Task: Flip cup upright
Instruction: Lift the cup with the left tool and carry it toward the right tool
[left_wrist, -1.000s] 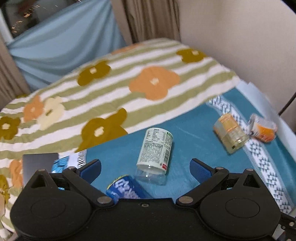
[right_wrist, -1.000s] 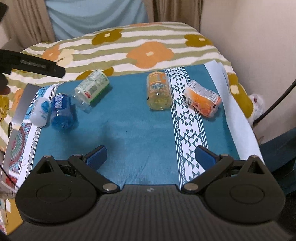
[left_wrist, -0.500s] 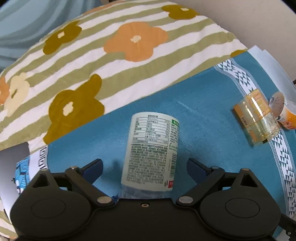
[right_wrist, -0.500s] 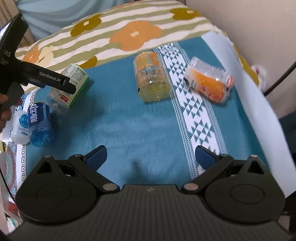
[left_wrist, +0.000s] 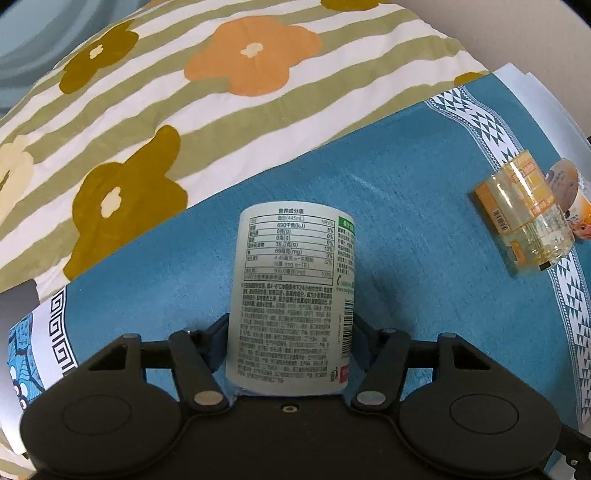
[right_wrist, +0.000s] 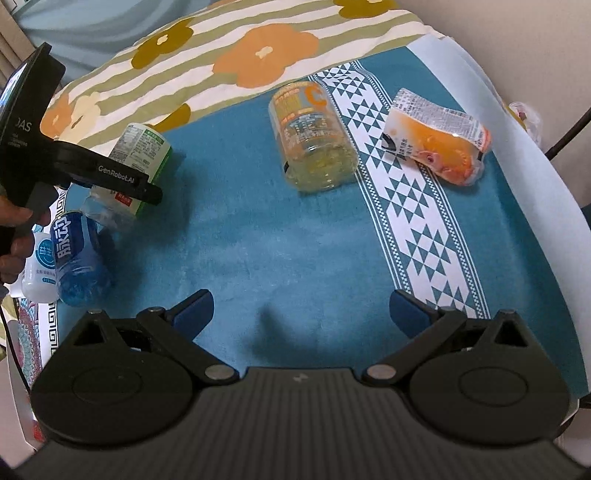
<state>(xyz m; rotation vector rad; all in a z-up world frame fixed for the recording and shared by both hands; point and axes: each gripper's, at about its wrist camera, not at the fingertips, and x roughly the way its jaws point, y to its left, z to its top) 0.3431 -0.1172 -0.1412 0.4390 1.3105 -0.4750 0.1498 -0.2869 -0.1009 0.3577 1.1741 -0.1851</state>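
Observation:
A clear cup with a white-and-green printed label (left_wrist: 291, 295) lies on its side on the teal cloth (left_wrist: 424, 258). My left gripper (left_wrist: 290, 343) is shut on the cup's lower part, blue pads pressed against both sides. In the right wrist view the same cup (right_wrist: 138, 158) sits at the left under the black left gripper (right_wrist: 110, 177). My right gripper (right_wrist: 301, 310) is open and empty above the bare teal cloth (right_wrist: 277, 240) near its front.
A yellow-labelled clear cup (right_wrist: 314, 140) and an orange-labelled cup (right_wrist: 439, 140) lie on their sides to the right. A blue cup (right_wrist: 79, 262) and a small white bottle (right_wrist: 38, 269) lie at the left. A flowered striped blanket (left_wrist: 184, 92) lies behind.
My left gripper has moved forward over the white-and-green cup and closed on it. My right gripper has drifted slightly closer to the cloth and stays open.

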